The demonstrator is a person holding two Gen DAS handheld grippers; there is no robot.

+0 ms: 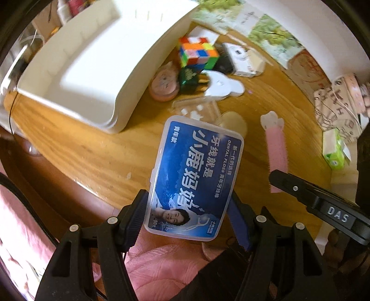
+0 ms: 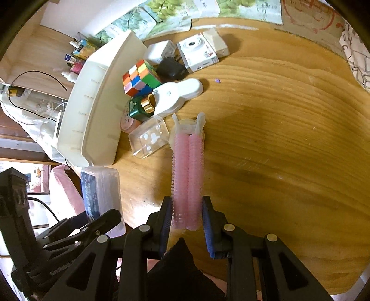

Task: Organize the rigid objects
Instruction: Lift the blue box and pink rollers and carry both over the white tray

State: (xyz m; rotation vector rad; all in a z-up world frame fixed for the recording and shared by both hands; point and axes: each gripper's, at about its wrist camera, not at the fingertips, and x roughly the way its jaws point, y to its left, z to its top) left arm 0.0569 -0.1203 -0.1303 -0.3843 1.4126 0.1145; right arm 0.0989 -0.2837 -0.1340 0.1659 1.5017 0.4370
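The left gripper (image 1: pixel 187 217) pinches a dental floss box (image 1: pixel 193 178), the right gripper (image 2: pixel 187 222) a pink hair roller clip (image 2: pixel 188 176); both probably go next into the white tray (image 2: pixel 92 120) at upper left.

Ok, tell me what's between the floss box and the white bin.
Nothing visible. The left gripper holds the floss box above the wooden table, and the white bin lies open-topped beyond it, only bare tabletop between.

At the top of the frame we see leafy green cartons (image 2: pixel 148 16) lining the desk's (image 2: pixel 277 139) far edge; a black cable (image 2: pixel 34 75) loops upper left.
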